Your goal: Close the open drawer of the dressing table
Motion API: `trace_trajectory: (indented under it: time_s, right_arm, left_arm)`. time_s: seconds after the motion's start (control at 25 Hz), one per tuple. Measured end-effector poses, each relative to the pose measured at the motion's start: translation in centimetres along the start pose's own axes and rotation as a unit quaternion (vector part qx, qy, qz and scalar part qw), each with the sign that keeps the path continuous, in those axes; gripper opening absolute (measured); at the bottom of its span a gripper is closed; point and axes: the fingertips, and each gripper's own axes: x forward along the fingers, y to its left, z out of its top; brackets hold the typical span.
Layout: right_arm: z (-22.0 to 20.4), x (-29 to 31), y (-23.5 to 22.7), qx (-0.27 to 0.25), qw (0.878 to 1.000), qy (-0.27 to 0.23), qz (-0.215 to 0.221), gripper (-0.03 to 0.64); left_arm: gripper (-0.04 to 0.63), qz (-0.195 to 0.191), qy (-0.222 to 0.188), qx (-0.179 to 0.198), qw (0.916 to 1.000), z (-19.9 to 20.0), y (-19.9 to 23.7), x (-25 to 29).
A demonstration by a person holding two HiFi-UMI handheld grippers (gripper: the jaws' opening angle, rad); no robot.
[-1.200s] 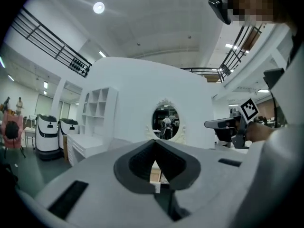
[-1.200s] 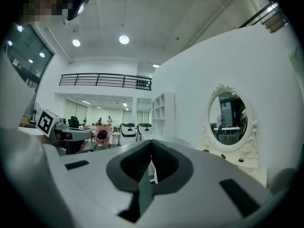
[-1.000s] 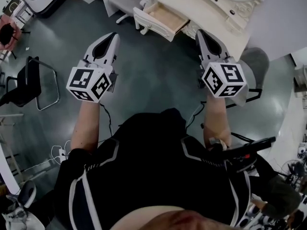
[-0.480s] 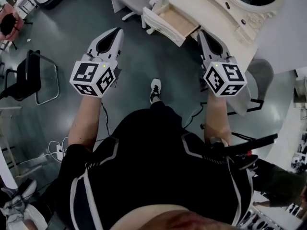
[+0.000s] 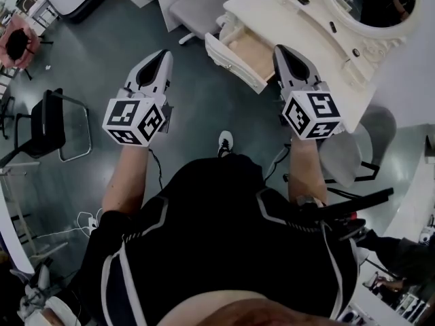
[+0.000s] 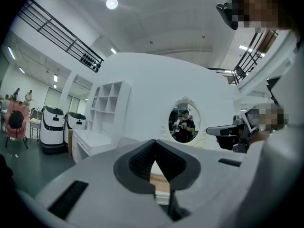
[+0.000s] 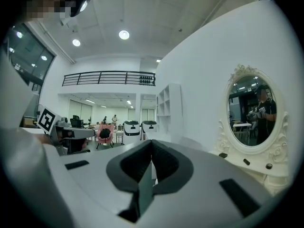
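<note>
Drawer [image 5: 246, 49]: pulled open from the cream dressing table [image 5: 285, 12], ahead of the person.
Left gripper [image 5: 158, 58]: jaws pressed together, holding nothing.
Right gripper [image 5: 283, 51]: jaws pressed together, holding nothing, near the drawer's right side.

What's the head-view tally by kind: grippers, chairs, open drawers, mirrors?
Grippers: 2, left gripper and right gripper, both shut and empty
Chairs: 4, upper grey chair, right grey chair, black chair, pink chair
Open drawers: 1, open drawer
Mirrors: 1, oval mirror
Total: 8
</note>
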Motion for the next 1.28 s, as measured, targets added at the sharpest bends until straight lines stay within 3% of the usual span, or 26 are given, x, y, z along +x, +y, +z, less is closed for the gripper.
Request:
trace_trajectory:
  time_s: [0.36,0.76,1.04,1.28]
  right_arm:
    - [-1.3,5.9,-8.5,0.024,1.0,0.02,0.002,0.005]
    - [-2.0,8.2,-16.6,0.009,1.0,0.016,-0.014,0.005]
    - [-1.6,10.1,-19.9,0.015,0.999,0.017,-0.05,0.006]
    - [-1.7,13.0,-20.1,0.018,0.995,0.023,-0.091,0.034]
  left_arm:
    - [0.005,-0.022,0.039,-0.002,0.999,-1.2,0.1,12.1]
    - [0.005,-0.054,0.062,0.015,0.9965,-2.1,-1.9,22.3]
    - [0.005,-0.099,0.074,0.024,0.992,-2.1,-1.9,27.6]
    - [0.005,-0.141,0.077,0.015,0.9869,-2.4,1.5,31.3]
